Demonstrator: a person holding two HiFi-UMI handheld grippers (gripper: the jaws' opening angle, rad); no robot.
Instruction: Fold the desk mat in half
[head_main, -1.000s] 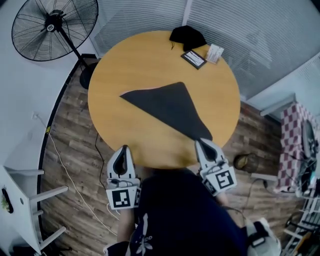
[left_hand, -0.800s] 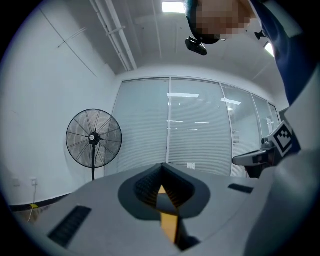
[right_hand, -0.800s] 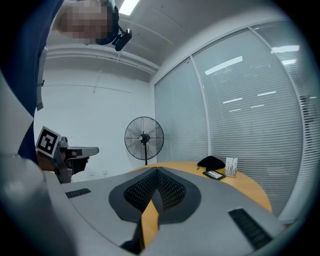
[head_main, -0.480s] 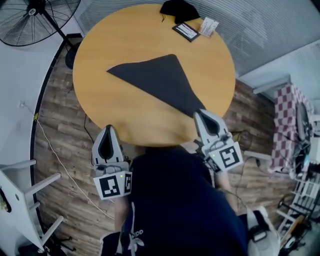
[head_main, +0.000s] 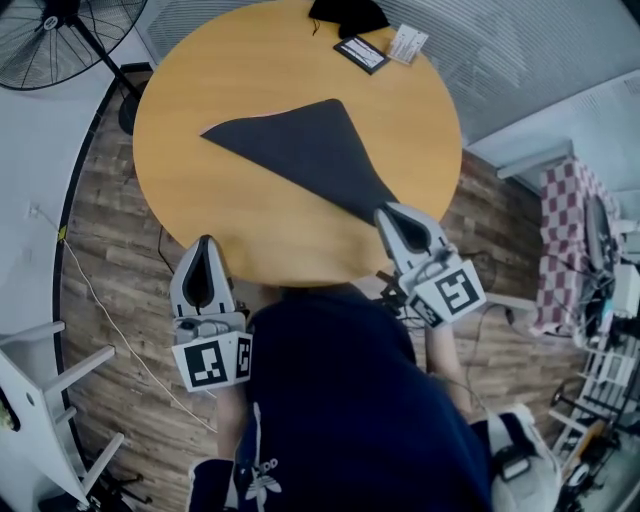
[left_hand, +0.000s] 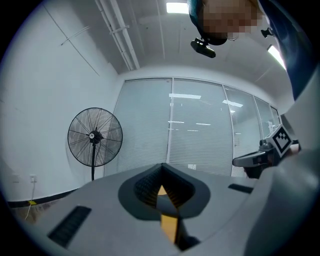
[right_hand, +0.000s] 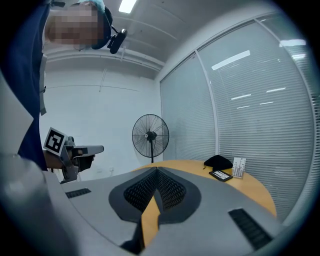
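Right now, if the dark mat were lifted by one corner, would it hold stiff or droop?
Probably floppy: the desk mat lies flat on the table as a thin triangle, no edge standing up. Likely light for its spread, being so thin. Pushed, it may slide on the smooth tabletop.

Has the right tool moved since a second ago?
No. The right tool still points at the desk mat's near corner, at the table's edge.

Round table (head_main: 225, 215) holds desk mat (head_main: 300, 150), black pouch (head_main: 348, 12), dark booklet (head_main: 361, 54), white card (head_main: 407, 44).
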